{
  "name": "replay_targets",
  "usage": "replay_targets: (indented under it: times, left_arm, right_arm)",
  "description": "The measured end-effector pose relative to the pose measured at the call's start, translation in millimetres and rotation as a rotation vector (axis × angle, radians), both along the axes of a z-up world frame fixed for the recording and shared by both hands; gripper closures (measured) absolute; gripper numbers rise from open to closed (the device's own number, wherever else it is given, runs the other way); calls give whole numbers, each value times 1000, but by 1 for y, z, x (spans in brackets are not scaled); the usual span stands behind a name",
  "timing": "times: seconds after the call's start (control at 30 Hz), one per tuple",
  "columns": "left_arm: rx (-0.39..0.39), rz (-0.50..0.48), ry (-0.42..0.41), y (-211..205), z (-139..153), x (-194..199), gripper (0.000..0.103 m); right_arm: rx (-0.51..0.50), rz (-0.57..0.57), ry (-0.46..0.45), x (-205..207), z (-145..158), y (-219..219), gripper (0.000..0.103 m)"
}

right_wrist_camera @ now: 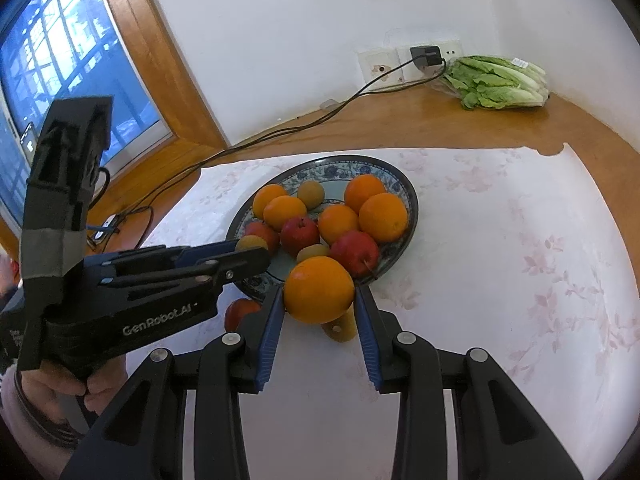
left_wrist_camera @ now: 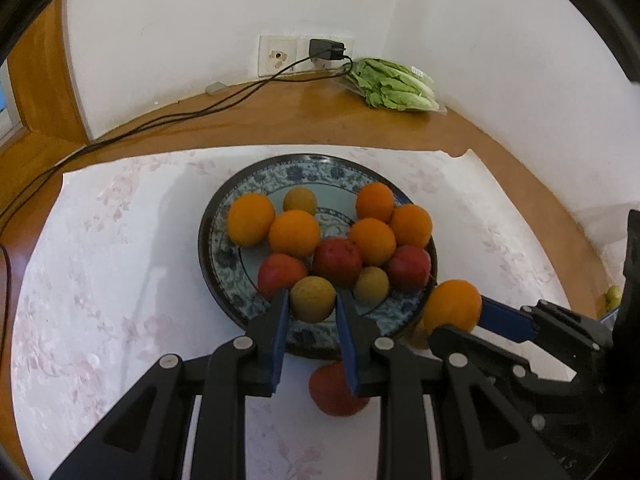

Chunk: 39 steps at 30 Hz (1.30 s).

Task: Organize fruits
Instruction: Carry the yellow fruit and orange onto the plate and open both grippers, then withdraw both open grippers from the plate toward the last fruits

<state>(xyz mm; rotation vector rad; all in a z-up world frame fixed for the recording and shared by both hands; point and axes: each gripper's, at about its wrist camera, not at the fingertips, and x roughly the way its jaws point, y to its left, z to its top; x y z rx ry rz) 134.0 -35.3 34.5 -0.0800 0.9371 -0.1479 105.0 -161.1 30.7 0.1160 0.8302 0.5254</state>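
Left claw (right_wrist_camera: 256, 249) marked GenRobot.AI, gripping yellow fruit (left_wrist_camera: 312, 299)

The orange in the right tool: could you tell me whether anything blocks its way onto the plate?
Nothing stands between the orange and the plate, but the near rim is crowded: a red apple and a small yellow-brown fruit lie just beyond it.

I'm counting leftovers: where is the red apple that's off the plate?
The red apple lies on the cloth just below the plate's near rim, beneath the left gripper.
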Motion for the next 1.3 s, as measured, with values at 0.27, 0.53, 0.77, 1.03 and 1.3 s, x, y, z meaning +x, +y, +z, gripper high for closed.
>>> replay_targets:
  times: [0.27, 0.53, 0.77, 1.03, 1.3]
  left_arm:
    - [4, -11, -13, 2, -3, 0, 78]
    - [6, 17, 16, 7, -15, 6, 78]
    - [-5, 20, 14, 9, -17, 10, 78]
    - [-3, 22, 10, 9, -17, 13, 78]
    - [-7, 27, 9, 8, -18, 12, 78]
  right_arm:
    - [-19, 8, -4, 5, -2, 7, 66]
    - [-54, 1, -15, 10, -8, 13, 66]
    - [-88, 4, -40, 14, -10, 17, 66]
    - [-111, -46, -58, 26, -12, 7, 66]
    - [-131, -45, -78, 25, -13, 9, 66]
